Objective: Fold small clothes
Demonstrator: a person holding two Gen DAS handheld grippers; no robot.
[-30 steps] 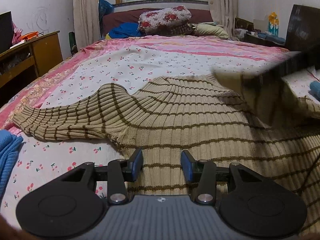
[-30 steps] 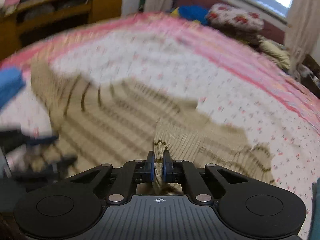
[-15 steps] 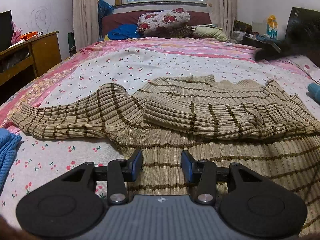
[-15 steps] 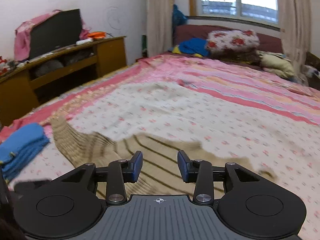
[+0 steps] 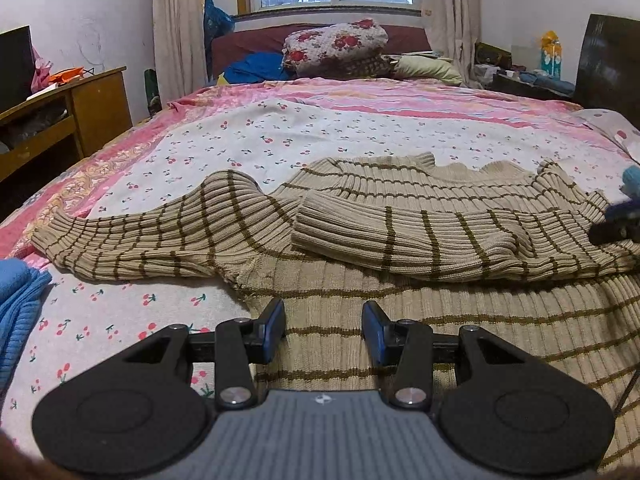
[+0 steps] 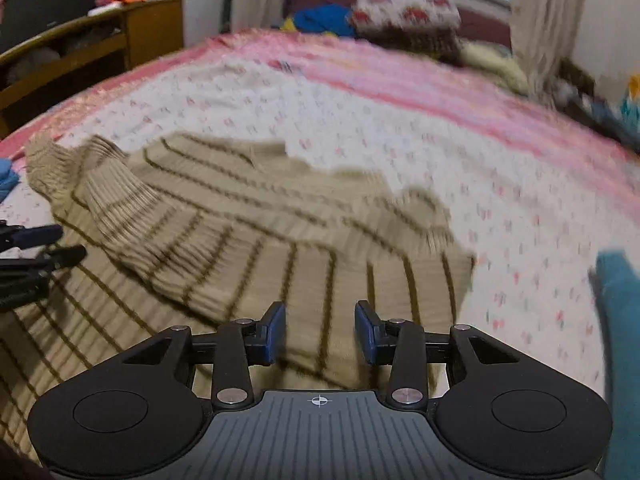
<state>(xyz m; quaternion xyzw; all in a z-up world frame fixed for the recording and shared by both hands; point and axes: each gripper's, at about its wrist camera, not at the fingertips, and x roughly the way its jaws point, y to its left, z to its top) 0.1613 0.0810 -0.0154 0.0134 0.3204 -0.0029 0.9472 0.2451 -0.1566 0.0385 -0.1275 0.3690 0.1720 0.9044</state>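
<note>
A beige ribbed sweater with brown stripes (image 5: 400, 292) lies flat on the bed. Its right sleeve (image 5: 420, 236) is folded across the chest; its left sleeve (image 5: 152, 236) still stretches out to the left. My left gripper (image 5: 323, 326) is open and empty, hovering over the sweater's lower left body. My right gripper (image 6: 320, 326) is open and empty above the folded sleeve near the sweater's right shoulder (image 6: 304, 272). The right gripper also shows at the right edge of the left wrist view (image 5: 618, 222). The right wrist view is blurred.
The bed has a cherry-print sheet (image 5: 224, 148) and pink bedding behind. A blue knit garment (image 5: 16, 300) lies at the left edge, a teal item (image 6: 620, 300) at the right. A wooden desk (image 5: 80, 108) stands left, pillows (image 5: 336, 46) at the head.
My right gripper carried the right sleeve across the chest, opened and let it go, then pulled back to the right. My left gripper stayed open in place.
</note>
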